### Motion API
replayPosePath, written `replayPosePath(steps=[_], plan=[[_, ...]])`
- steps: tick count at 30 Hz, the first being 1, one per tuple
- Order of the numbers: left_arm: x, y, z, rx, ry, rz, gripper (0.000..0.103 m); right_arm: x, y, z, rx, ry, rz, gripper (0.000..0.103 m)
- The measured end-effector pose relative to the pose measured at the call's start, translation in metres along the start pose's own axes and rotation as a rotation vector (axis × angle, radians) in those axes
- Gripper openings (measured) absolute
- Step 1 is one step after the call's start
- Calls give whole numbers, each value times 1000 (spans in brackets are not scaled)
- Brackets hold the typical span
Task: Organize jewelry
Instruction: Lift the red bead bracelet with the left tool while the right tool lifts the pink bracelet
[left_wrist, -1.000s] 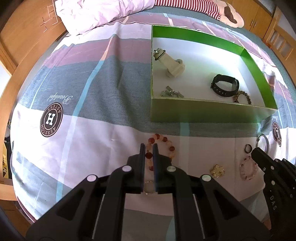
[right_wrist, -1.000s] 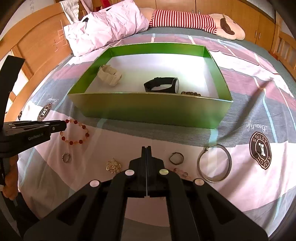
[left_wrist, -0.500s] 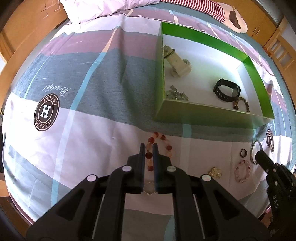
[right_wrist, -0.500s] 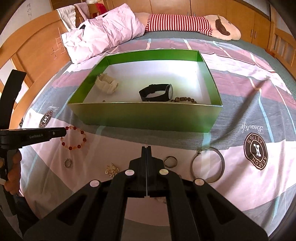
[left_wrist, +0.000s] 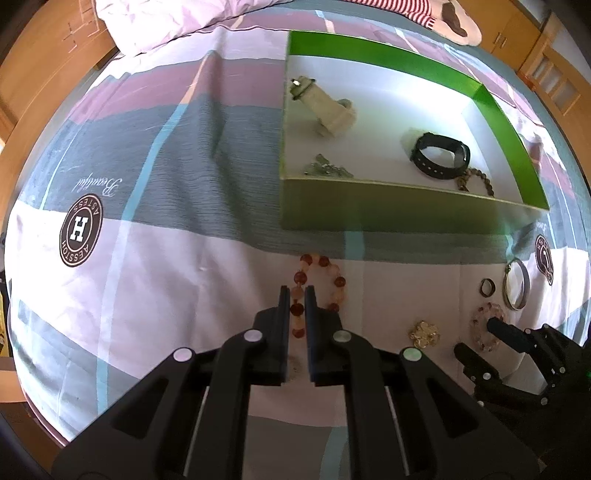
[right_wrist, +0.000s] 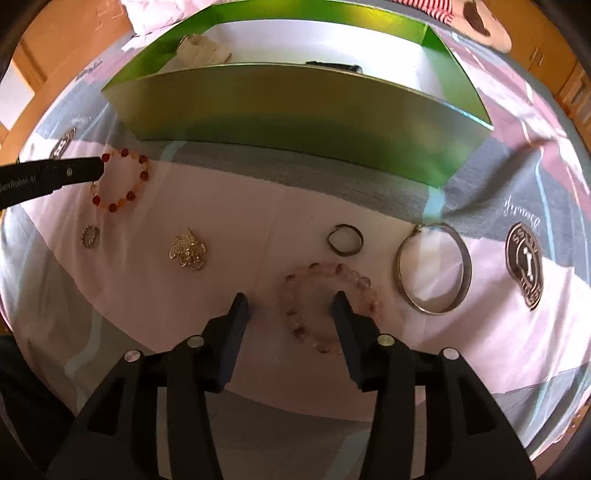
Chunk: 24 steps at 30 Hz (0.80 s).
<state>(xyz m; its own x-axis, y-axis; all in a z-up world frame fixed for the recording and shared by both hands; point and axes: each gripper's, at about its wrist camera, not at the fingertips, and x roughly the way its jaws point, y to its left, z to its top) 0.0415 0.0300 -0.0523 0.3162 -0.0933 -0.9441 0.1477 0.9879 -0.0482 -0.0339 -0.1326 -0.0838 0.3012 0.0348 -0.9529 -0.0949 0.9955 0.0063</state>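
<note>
Four pieces in the green box (left_wrist: 388, 218); six wait on the bed; left tongs (left_wrist: 296, 291) pinch the red bead bracelet (left_wrist: 320, 284); right tongs (right_wrist: 291, 306) gape over the pink bead bracelet (right_wrist: 325, 306).

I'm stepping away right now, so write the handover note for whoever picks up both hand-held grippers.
Left hand-held gripper: nearly shut around one side of the red bead bracelet, which lies on the bedspread; a firm grip can't be confirmed.
Right hand-held gripper: open, low over the pink bead bracelet, one finger inside its loop.
Done: white watch, black watch, brown beads and small metal pieces are in the green box.
Left: both bracelets, gold brooch, small sparkly ring, dark ring and bangle lie outside, in front of the box.
</note>
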Motion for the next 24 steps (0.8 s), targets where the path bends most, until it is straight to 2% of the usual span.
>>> replayPosePath(steps=[1,3,5,16,20,24], plan=[[0,-2,0,5,0,1,8,0,1,0,-2,-1,4,39],[0,-4,-2,13,-1,4,8,-1,5,0,-22,-5,7,17],[0,-6,-2,19,-5,6,8,-3,9,0,-31,-19,14,7],[-24,-27,-1,71,-121,11,8,-47,1,12,29,-259,72,7],[-35,-35,1,93,-179,24,8,-53,-1,7,45,-291,85,7],[-39,-42,0,130,-213,49,8,-49,0,9,49,-281,78,7]])
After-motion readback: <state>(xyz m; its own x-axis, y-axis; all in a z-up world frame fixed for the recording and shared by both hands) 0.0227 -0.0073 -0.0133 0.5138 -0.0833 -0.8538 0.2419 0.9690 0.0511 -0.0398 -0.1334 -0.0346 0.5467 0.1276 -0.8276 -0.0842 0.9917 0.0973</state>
